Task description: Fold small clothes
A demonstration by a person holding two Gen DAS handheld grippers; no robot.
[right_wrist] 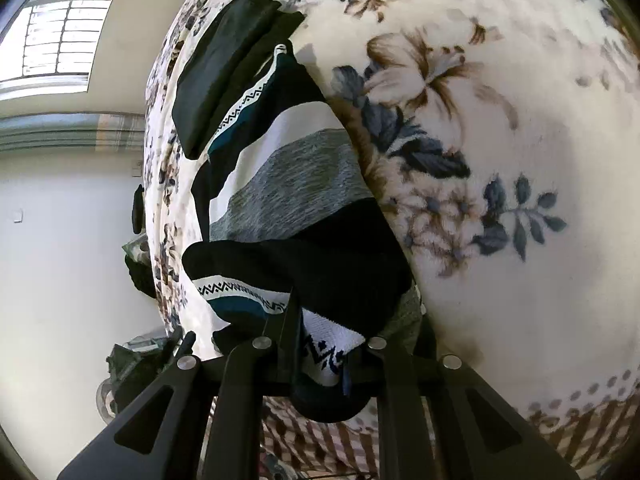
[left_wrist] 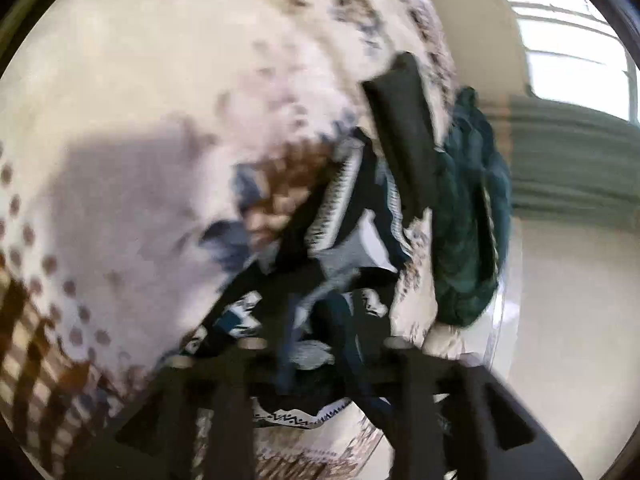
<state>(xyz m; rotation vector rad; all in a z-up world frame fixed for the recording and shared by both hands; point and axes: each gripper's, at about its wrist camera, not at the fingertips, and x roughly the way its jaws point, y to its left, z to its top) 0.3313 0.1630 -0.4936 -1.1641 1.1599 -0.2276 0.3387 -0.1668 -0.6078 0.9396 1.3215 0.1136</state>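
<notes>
Socks of black knit with white, grey and teal bands and a zigzag trim (left_wrist: 344, 216) are seen blurred in the left wrist view, stretched along their length from the left gripper (left_wrist: 320, 344) up towards the far edge of the cream floral fleece blanket (left_wrist: 140, 100). Fabric is bunched between the parted jaws; whether it is pinched cannot be told. A dark green knitted garment (left_wrist: 468, 220) is draped over the blanket's right edge, beside a flat black folded cloth (left_wrist: 404, 136).

In the right wrist view, the socks (right_wrist: 288, 184) lie with their long axis running away from the right gripper (right_wrist: 320, 360), whose jaws are clenched on the cuff end. The black cloth (right_wrist: 224, 68) lies at the far tips, near the blanket's (right_wrist: 500, 160) left edge.
</notes>
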